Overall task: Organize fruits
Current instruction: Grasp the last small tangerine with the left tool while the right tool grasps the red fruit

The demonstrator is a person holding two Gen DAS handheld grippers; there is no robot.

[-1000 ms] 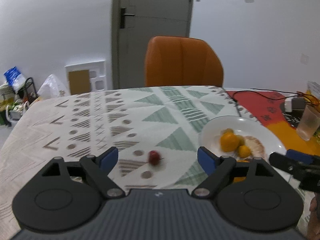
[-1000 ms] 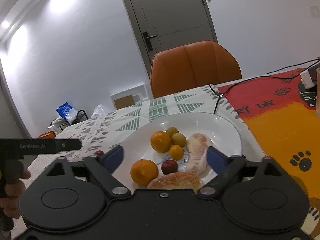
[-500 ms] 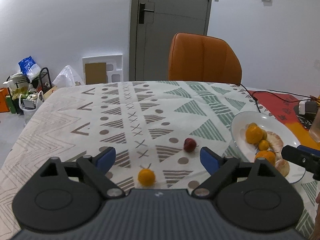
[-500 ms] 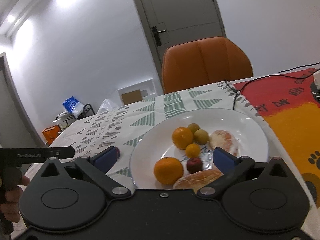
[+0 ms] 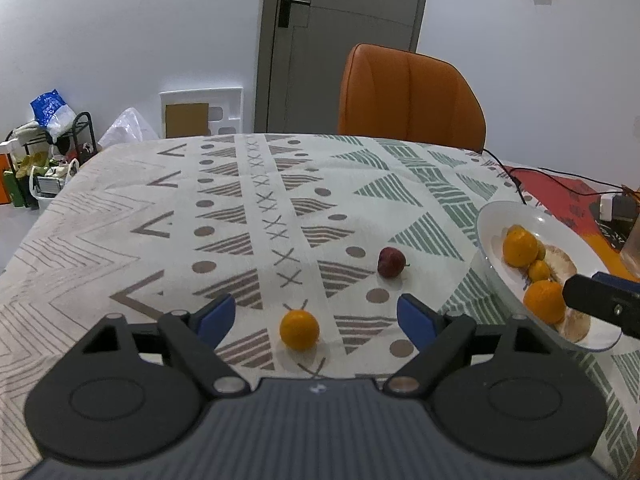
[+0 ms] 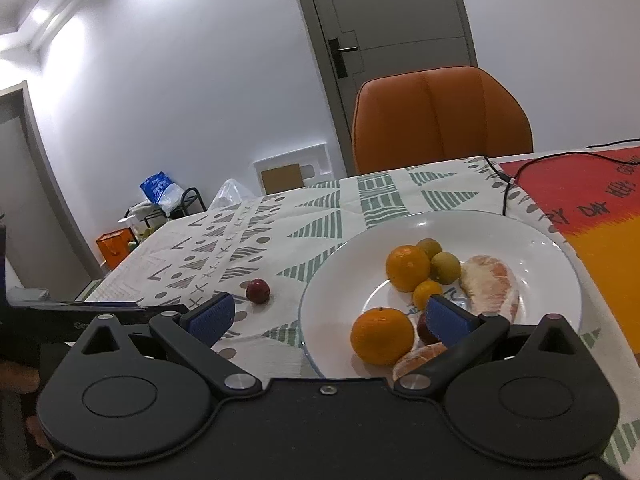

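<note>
Nearest to me, the left gripper (image 5: 312, 318) hangs over the desk (image 5: 120, 248) with its jaws spread wide and nothing between them. Just ahead of it a small orange (image 5: 299, 329) sits alone on the patterned cloth, lined up almost in the middle of that gap. It looks light, round and firm under a slightly waxy, dimpled skin, so it would likely roll at a nudge; I'd take it across its widest part, pads on opposite sides, with only modest pressure.

A little beyond and to the right lies a dark red plum (image 5: 391, 262), smooth, glossy and probably softer, easy to bruise.

The right gripper (image 6: 328, 314) is also open and empty, poised at the near rim of the white plate (image 6: 552, 256). That plate is glazed, shallow and slick. It holds a big orange (image 6: 382, 336), another orange (image 6: 407, 268), some smaller yellow-green citrus, a dark fruit half hidden by the blue pad, and peeled pomelo segments (image 6: 490, 284), pale, pithy and fragile.

Farther off stands an orange padded chair (image 5: 412, 96), then a grey door (image 5: 344, 40).
</note>
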